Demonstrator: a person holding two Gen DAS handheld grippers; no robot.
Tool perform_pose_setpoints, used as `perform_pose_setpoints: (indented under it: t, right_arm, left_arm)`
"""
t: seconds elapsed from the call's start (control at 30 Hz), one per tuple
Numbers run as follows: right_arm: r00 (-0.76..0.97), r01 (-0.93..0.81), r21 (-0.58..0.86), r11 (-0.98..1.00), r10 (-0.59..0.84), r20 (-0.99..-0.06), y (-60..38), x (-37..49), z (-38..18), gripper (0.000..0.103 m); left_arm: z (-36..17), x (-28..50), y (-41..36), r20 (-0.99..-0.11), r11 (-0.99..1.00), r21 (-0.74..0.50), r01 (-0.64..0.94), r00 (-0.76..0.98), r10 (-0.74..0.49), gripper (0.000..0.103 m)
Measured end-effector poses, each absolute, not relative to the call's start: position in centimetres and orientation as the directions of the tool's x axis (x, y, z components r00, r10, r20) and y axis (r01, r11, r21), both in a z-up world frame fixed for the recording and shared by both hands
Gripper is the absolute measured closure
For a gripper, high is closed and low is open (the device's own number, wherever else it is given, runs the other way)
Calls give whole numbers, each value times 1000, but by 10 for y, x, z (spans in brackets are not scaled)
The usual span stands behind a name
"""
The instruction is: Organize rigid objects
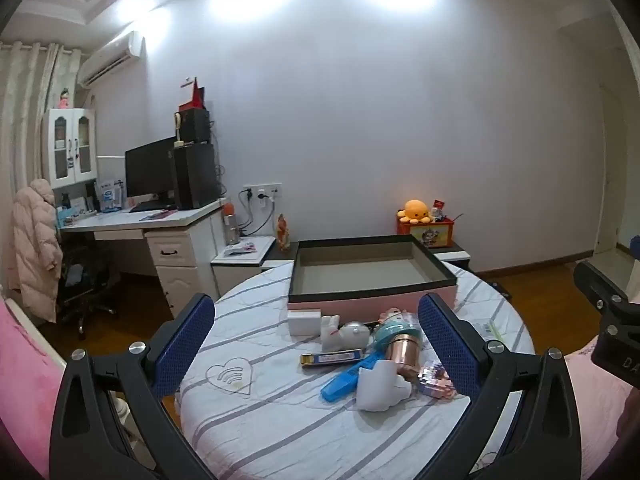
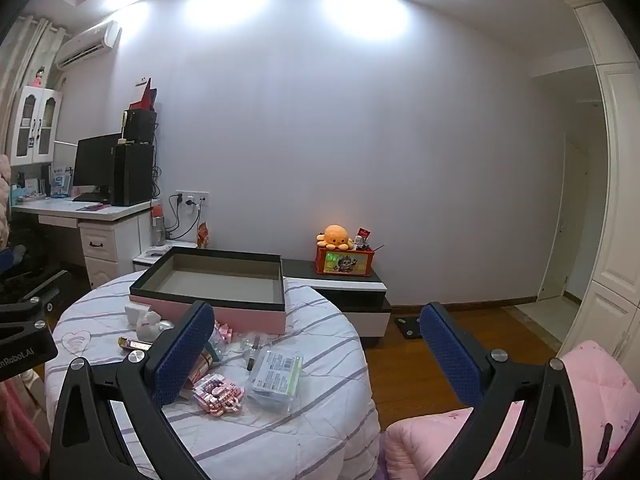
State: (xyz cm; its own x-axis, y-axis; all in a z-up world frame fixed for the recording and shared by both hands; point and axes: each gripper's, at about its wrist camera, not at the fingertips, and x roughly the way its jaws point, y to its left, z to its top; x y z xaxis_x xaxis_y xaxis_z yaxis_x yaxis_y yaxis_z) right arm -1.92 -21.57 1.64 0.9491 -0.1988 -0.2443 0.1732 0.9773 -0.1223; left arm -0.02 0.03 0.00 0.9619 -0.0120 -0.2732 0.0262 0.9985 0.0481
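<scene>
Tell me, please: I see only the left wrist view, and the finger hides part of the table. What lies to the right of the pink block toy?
Observer: A clear plastic packet with a printed label lies flat there, close beside the pink block toy.
Operator: Is there anything between that packet and the box?
Observer: Yes, a small dark-tipped item, too small to name, lies by the packet's far corner, in front of the pink box.
Operator: Does the right gripper hold something?
Observer: No. The right gripper is open with nothing between its fingers, and it is over the right edge of the table.
</scene>
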Motion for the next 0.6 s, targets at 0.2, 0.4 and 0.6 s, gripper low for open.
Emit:
perform_pose_setpoints:
  t: [0.2, 0.4, 0.6]
  right_arm:
    - [948, 168, -120, 978, -194, -253, -217, -18, 16, 0]
    - [950, 151, -114, 982, -177, -259, -215, -20, 17, 0]
    - [952, 146, -117, 982, -172, -255, -216, -16, 13, 0]
  left_arm:
    - [-2, 1, -2, -256, 997, 69, 38, 967, -20, 0]
    - [-6, 6, -7, -264, 997, 72, 31, 964, -11, 0]
    - [-2, 4, -2, -263, 998, 58, 27, 965, -10, 0]
